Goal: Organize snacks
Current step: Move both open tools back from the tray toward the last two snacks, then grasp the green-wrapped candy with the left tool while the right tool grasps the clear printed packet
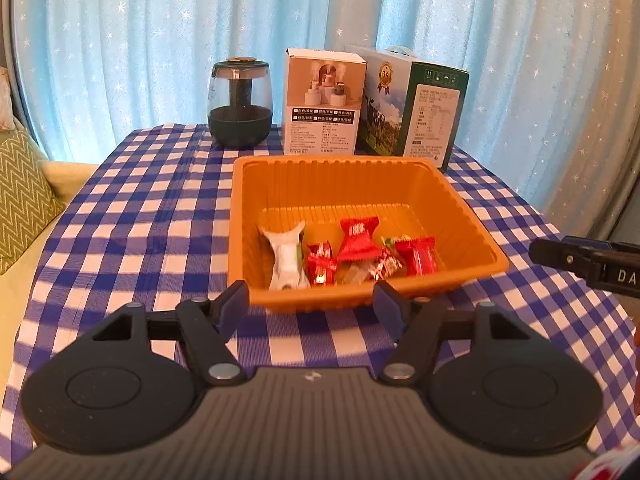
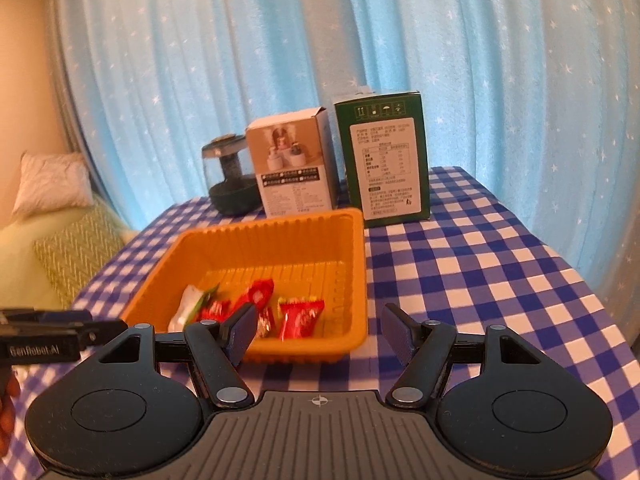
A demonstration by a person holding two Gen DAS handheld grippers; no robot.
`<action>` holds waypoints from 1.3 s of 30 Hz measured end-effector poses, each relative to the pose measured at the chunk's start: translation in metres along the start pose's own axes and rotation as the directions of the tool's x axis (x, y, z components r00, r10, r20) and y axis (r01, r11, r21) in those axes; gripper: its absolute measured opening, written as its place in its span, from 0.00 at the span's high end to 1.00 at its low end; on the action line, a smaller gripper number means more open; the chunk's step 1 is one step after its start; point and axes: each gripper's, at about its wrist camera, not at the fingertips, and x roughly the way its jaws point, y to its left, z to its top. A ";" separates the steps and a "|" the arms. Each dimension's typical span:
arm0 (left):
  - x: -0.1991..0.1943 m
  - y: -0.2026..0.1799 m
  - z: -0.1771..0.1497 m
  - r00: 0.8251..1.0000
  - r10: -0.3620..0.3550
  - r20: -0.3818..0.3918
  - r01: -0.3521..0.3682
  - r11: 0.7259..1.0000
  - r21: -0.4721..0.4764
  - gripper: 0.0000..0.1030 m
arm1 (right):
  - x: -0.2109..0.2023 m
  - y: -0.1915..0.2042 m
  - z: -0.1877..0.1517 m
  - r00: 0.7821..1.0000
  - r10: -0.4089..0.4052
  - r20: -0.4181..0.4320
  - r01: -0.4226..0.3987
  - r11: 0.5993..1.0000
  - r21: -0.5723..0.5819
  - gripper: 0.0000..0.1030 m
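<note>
Orange plastic, ribbed along its walls, makes up the tray [image 1: 452, 204] that sits on the blue-and-white checked tablecloth [image 1: 132, 216], in front of a dark jar [image 1: 240, 104] and two cartons. The snacks lie together at the tray's near end: a white wrapped one [image 1: 286, 256] on the left, a flat red packet [image 1: 358, 238] tilted over smaller red-and-silver sweets [image 1: 320, 266], and another red packet [image 1: 418, 254] to the right.

The left wrist view shows the picture side of the green carton [image 1: 434, 116], with a medal and a landscape, and the white carton [image 1: 322, 100] square on. The right wrist view shows only the green carton's label side, and it takes in a white pillow [image 2: 50, 184] on a pale green sofa at the left, which the other view lacks. Each view catches the other tool at its edge; in the right wrist view fingers [image 2: 8, 404] show beneath it.

The left gripper [image 1: 312, 304] hangs just before the tray's near rim, jaws apart with nothing between them. The right gripper [image 2: 318, 332] stands at the tray's near right corner, likewise parted and holding nothing; its left finger overlaps the sweets in the picture.
</note>
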 end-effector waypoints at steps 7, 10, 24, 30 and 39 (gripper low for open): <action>-0.021 0.001 -0.029 1.000 0.011 -0.025 -0.011 1.000 -0.009 0.25 | -0.020 0.001 -0.026 0.998 0.032 -0.055 -0.036 0.997 -0.065 0.34; -0.027 0.002 -0.042 0.999 0.004 -0.051 -0.005 1.000 -0.014 0.25 | -0.027 0.003 -0.039 0.994 0.068 -0.085 -0.076 0.992 -0.099 0.34; -0.041 -0.004 -0.086 0.991 -0.005 -0.134 0.010 0.999 0.037 0.17 | -0.027 0.026 -0.083 0.954 0.174 -0.244 -0.239 0.933 -0.269 0.34; -0.033 -0.003 -0.092 0.989 0.038 -0.144 -0.028 0.997 0.072 0.17 | -0.005 0.040 -0.086 0.940 0.171 -0.296 -0.277 0.889 -0.366 0.34; -0.022 -0.003 -0.090 0.985 0.012 -0.170 -0.006 0.999 0.040 0.17 | 0.030 0.047 -0.084 0.919 0.177 -0.352 -0.324 0.848 -0.420 0.34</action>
